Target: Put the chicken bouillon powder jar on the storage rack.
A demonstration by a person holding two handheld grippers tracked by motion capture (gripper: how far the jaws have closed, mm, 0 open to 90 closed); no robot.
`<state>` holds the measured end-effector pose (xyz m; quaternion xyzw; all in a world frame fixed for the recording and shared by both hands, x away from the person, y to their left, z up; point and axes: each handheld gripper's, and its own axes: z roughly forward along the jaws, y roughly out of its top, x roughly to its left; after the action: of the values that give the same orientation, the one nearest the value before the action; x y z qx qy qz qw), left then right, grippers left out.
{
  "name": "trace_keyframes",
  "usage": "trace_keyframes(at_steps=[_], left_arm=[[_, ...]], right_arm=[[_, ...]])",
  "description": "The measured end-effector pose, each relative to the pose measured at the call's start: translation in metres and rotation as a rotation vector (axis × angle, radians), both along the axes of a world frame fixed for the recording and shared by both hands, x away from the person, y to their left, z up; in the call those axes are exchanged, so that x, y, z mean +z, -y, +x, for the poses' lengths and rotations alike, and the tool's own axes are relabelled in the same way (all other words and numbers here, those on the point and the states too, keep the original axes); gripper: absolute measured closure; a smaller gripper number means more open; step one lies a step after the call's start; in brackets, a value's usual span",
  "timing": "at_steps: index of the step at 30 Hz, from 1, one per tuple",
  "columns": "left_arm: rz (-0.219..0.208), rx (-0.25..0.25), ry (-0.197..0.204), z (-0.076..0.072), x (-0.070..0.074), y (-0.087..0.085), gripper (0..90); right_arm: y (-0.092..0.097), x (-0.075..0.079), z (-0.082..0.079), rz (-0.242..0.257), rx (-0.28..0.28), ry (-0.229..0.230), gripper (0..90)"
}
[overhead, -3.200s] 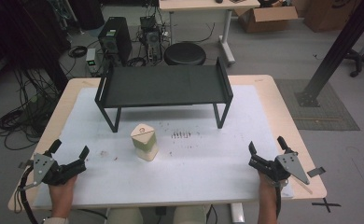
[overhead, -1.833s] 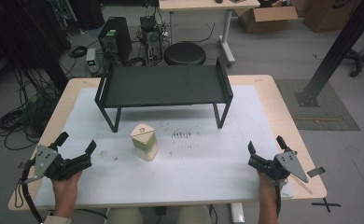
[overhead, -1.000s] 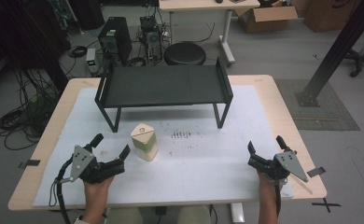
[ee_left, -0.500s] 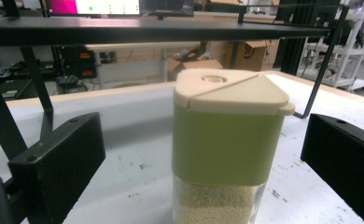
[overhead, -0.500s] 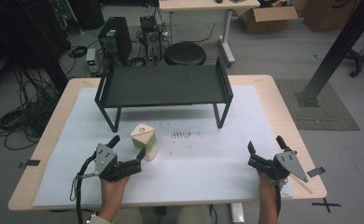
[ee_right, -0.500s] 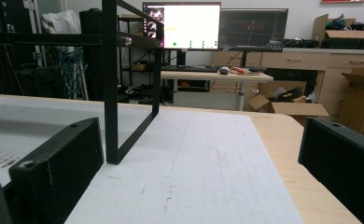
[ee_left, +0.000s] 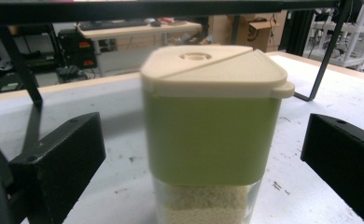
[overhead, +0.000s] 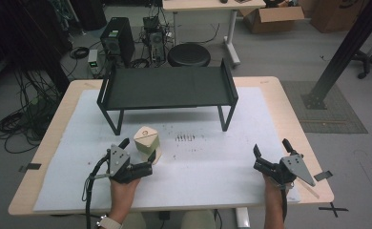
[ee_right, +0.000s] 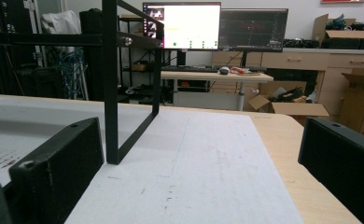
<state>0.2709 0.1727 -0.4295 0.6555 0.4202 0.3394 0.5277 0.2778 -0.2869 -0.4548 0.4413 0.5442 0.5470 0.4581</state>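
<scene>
The left hand-held gripper (overhead: 137, 156) had travelled a long way in a few seconds: from the near-left corner of the worktop (overhead: 69, 143) it had swept inward along the near edge and now stood right at the jar (overhead: 147, 143), its jaws spread wide on either side. From the left gripper view the jar (ee_left: 213, 135) sat squarely between the two black jaws with clear gaps on both sides, so nothing was gripped yet (the jaws were simply straddling it). The jar itself had not shifted; it stood upright toward the left of the worktop, just in front of the left leg of the black rack (overhead: 167, 88), cream lid on, green band below it and pale grains showing through the clear bottom part.

The right hand-held gripper (overhead: 271, 154) had not stirred from its place by the near-right corner, jaws released and holding nothing; its own view looked past the rack's leg (ee_right: 110, 93) over bare worktop.

To my eye the approach was finished and the grasp was what remained. The jaws looked level with the green band, which seemed a fair place to close. The lid's spout tab stuck out to one side, so a squeeze much higher might catch it and tip the jar.
</scene>
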Motion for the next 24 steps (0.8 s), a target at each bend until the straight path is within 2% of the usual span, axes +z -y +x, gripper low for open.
trace_keyframes(at_steps=[4,10,16,24], left_arm=[[0.007,0.003,-0.021,0.004,-0.003,0.004,0.2],[0.024,-0.004,-0.080,0.013,-0.006,0.009,0.2],[0.046,0.006,-0.093,0.018,-0.008,0.012,0.8],[0.039,0.016,-0.121,0.023,-0.010,0.013,4.4]], right_arm=[[0.000,0.000,0.000,0.000,0.000,0.000,0.0],[0.000,0.000,0.000,0.001,0.001,0.000,0.0],[0.000,0.000,0.000,0.002,0.001,0.002,0.0],[0.000,0.000,-0.001,0.003,0.002,0.006,0.0]])
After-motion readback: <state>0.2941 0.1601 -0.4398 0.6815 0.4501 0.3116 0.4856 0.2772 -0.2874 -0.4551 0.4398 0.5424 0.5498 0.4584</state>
